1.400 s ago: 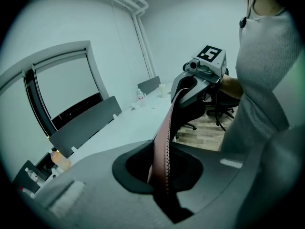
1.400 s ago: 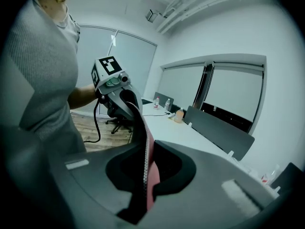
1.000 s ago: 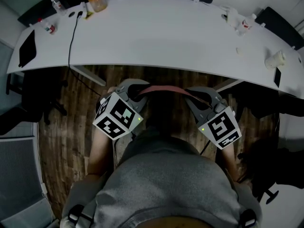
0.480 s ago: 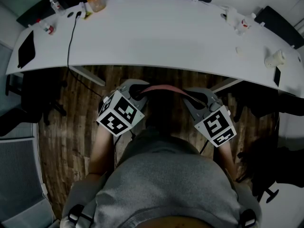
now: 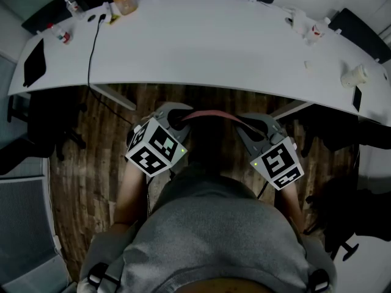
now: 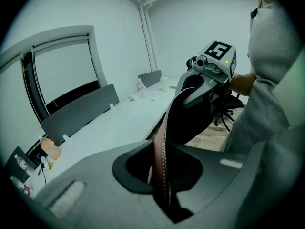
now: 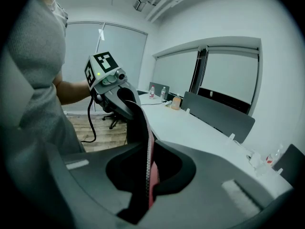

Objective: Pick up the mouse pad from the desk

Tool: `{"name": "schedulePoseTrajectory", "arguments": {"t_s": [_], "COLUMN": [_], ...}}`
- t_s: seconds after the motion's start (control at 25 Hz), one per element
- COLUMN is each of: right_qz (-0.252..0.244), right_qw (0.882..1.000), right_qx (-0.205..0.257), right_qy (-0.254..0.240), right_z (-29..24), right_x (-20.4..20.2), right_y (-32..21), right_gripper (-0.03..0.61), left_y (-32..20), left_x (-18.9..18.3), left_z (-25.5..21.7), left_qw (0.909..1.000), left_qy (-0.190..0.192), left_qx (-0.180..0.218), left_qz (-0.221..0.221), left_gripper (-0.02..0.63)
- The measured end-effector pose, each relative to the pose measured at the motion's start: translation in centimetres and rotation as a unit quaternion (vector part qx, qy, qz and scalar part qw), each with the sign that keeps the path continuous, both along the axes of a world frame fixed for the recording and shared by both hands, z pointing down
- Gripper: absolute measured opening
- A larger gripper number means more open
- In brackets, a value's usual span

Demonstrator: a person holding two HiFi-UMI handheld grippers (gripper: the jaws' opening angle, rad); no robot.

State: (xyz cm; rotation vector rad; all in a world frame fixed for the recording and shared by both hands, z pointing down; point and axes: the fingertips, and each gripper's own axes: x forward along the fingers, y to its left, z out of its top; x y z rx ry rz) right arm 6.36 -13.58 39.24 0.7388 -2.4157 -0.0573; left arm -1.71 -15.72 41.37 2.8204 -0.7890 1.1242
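The white desk curves across the 12 o'clock side of the head view and no pad lies on it. The pickup therefore looks done. At 6 o'clock is the person's grey top.

Between the two, over the wooden floor, hangs the mouse pad, clear of the desk edge and just in front of the body. Its long axis runs from 9 to 3 o'clock. It is seen nearly edge-on, bowed slightly toward 12, with a reddish face and a dark one.

The left gripper is clamped tight on the 9 o'clock end and the right gripper on the 3 o'clock end. Holding both ends probably keeps the limp sheet stretched instead of drooping.

Each gripper view shows thin pad edge pinched between closed jaws.
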Motion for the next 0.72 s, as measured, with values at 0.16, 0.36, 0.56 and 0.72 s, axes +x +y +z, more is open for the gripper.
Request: {"name": "schedulePoseTrajectory", "arguments": {"t_s": [0.16, 0.36, 0.56, 0.72], "right_qz": [0.000, -0.001, -0.002, -0.004], "right_qw": [1.000, 1.000, 1.000, 1.000], "right_qx": [0.000, 0.000, 0.001, 0.000], "right_qy": [0.001, 0.001, 0.001, 0.001], "right_z": [0.00, -0.03, -0.10, -0.18], "right_x": [-0.24, -0.04, -0.10, -0.04], "right_y": [0.19, 0.41, 0.30, 0.21], "right_gripper": [0.018, 0.018, 0.018, 0.018], "left_y": [0.13, 0.45, 0.28, 0.24], "left_x": [-0.21, 0.05, -0.03, 0.05], "left_z": [-0.02, -0.01, -0.15, -0.23], "left_qw": [1.0000, 0.9999, 0.9998, 0.9998], "left_qy": [-0.001, -0.006, -0.008, -0.012], "left_qx": [0.000, 0.004, 0.005, 0.004], "left_qz": [0.004, 0.014, 0.015, 0.018], "left_gripper": [0.021, 0.020, 0.020, 0.020]}}
